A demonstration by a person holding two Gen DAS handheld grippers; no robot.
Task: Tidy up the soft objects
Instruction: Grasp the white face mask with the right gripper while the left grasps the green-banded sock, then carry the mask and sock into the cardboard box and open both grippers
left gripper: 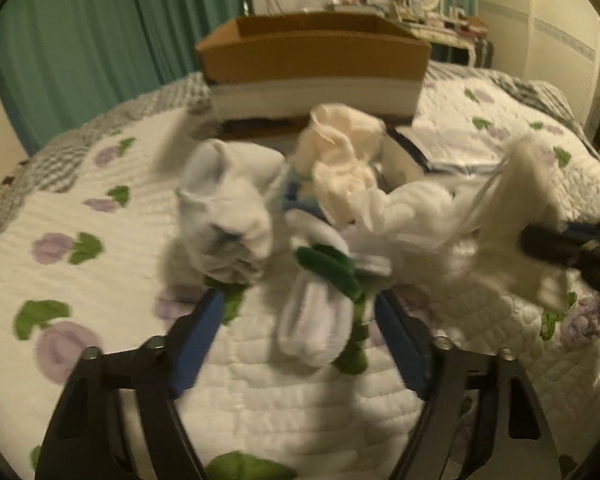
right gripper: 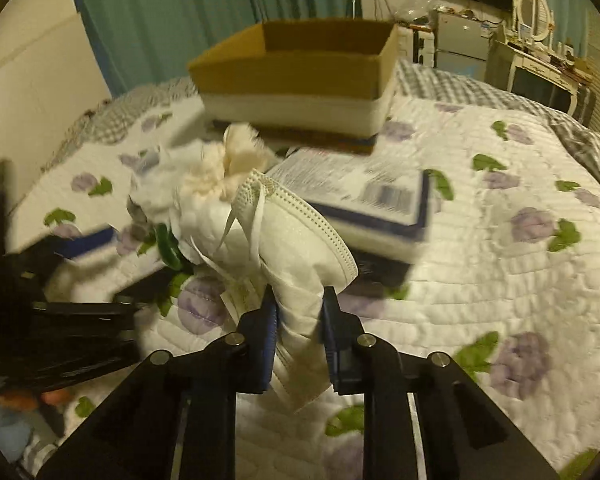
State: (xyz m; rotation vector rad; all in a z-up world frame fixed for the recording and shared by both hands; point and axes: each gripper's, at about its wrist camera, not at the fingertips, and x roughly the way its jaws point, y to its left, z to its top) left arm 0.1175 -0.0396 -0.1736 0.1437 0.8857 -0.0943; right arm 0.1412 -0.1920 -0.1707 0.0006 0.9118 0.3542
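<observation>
Right gripper [right gripper: 298, 304] is seen clamped on a white face mask [right gripper: 300, 240], the folded fabric pinched between narrow jaws and the ear loops dangling loose. Left gripper [left gripper: 298, 308] is held half-wide around a small white sock [left gripper: 312, 320] with a green cuff — the pads are not yet seen pressing on it. Just beyond, a grey-white sock bundle [left gripper: 228, 216] and a cream sock [left gripper: 340, 156] are heaped on the floral quilt [left gripper: 80, 200]. Further back, a cardboard box [right gripper: 296, 60] is waiting, open-topped. A risk is judged here — the mask's loops could be snagged on the heap and neighbours dragged along, or the sock missed by a shallow pinch.
</observation>
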